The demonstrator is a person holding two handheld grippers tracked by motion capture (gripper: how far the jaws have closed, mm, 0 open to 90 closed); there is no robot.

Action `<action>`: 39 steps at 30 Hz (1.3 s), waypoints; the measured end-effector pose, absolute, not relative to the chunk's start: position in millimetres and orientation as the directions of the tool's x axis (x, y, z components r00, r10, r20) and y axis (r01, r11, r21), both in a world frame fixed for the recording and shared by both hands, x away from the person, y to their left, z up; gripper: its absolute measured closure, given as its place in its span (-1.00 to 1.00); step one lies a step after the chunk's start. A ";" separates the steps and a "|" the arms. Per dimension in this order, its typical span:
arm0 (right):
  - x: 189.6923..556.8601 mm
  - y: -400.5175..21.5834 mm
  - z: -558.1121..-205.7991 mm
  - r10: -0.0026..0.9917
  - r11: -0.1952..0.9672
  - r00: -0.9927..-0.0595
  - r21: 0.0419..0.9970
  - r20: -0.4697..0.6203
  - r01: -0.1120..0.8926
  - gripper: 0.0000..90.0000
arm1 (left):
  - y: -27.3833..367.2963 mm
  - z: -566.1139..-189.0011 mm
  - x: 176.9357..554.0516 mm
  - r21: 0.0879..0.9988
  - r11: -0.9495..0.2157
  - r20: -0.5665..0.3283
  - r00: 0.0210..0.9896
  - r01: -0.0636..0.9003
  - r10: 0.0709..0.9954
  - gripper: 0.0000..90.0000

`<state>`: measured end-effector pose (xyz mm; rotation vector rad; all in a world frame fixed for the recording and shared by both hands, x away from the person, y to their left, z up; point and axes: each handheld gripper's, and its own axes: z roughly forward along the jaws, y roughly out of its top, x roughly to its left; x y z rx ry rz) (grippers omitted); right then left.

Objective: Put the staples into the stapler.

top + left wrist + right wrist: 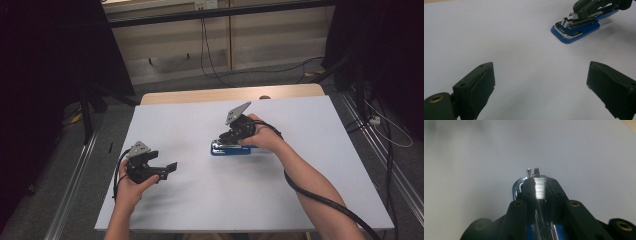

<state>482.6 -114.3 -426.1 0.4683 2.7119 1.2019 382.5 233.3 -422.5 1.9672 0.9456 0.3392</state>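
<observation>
A blue stapler (231, 150) lies flat near the middle of the white table top (200, 200). Its chrome magazine faces up. My right gripper (223, 141) is lowered onto it from the right, shut on a silver strip of staples (540, 188) right over the stapler's channel (517, 187). In the left gripper view the stapler (574, 35) lies at the upper right with the right gripper's jaws on top of it. My left gripper (168, 170) rests at the table's left front, open and empty, pointing toward the stapler. Bare table lies between its pads (482, 82).
A wooden strip of the table (225, 94) shows beyond the white sheet's far edge. Cables (210, 60) run over the floor behind it, and a black stand (90, 105) is at the left. The right gripper's cable (320, 200) trails along the forearm.
</observation>
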 end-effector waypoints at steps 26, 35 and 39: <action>485.9 -111.0 -430.3 0.294 0.642 -0.956 0.742 -0.004 0.194 0.77 | 235.8 -421.1 382.5 0.821 -0.299 -0.124 0.663 0.486 0.738 -0.82; 487.4 -111.7 -432.2 0.283 0.644 -0.959 0.741 -0.002 0.189 0.77 | 235.7 -421.8 382.9 0.821 -0.296 -0.124 0.660 0.488 0.741 -0.82; 487.7 -110.6 -432.0 0.283 0.645 -0.959 0.740 -0.001 0.189 0.77 | 235.5 -422.0 383.0 0.820 -0.296 -0.124 0.657 0.490 0.743 -0.82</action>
